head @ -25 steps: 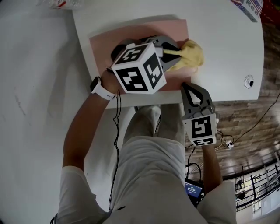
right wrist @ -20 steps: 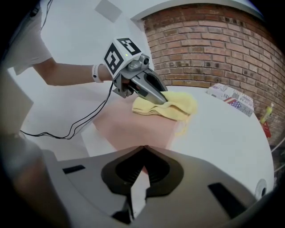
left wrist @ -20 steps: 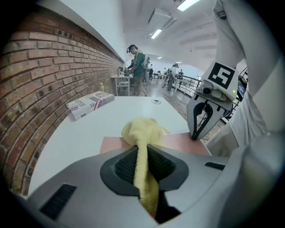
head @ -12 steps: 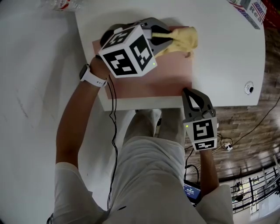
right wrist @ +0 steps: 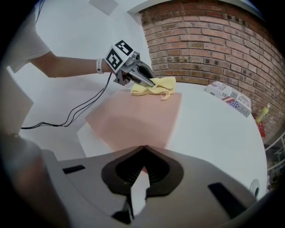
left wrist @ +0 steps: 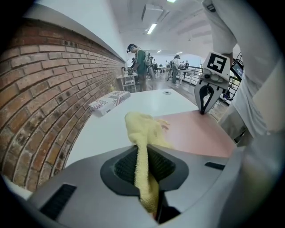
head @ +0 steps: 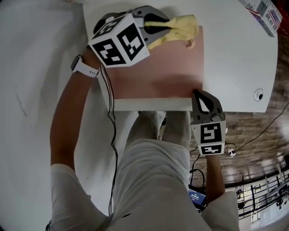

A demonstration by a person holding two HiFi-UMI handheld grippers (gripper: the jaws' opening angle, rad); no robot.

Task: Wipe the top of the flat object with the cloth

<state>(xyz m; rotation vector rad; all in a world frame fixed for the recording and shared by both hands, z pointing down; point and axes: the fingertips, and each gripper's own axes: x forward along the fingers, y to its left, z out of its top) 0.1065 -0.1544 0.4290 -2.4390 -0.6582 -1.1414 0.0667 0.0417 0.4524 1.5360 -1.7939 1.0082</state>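
A flat pink sheet (head: 158, 67) lies on the white table (head: 235, 58). My left gripper (head: 156, 29) is shut on a yellow cloth (head: 180, 28), whose bunched end rests on the sheet's far edge. In the left gripper view the cloth (left wrist: 144, 133) runs straight out between the jaws onto the pink sheet (left wrist: 196, 131). My right gripper (head: 195, 92) is shut at the sheet's near right corner. In the right gripper view its tips (right wrist: 143, 147) meet on the pink sheet (right wrist: 138, 118), with the cloth (right wrist: 153, 87) and left gripper (right wrist: 133, 73) beyond.
A printed box (head: 262, 11) lies at the table's far right, beside a brick wall (right wrist: 213, 40). A round fitting (head: 258, 94) sits near the table's right edge. The near table edge (head: 149, 106) runs just past the sheet. A cable (head: 110, 135) hangs from the left gripper.
My left gripper has dragged the cloth across the sheet from its right middle to its far edge. The right gripper has stayed at the near corner.
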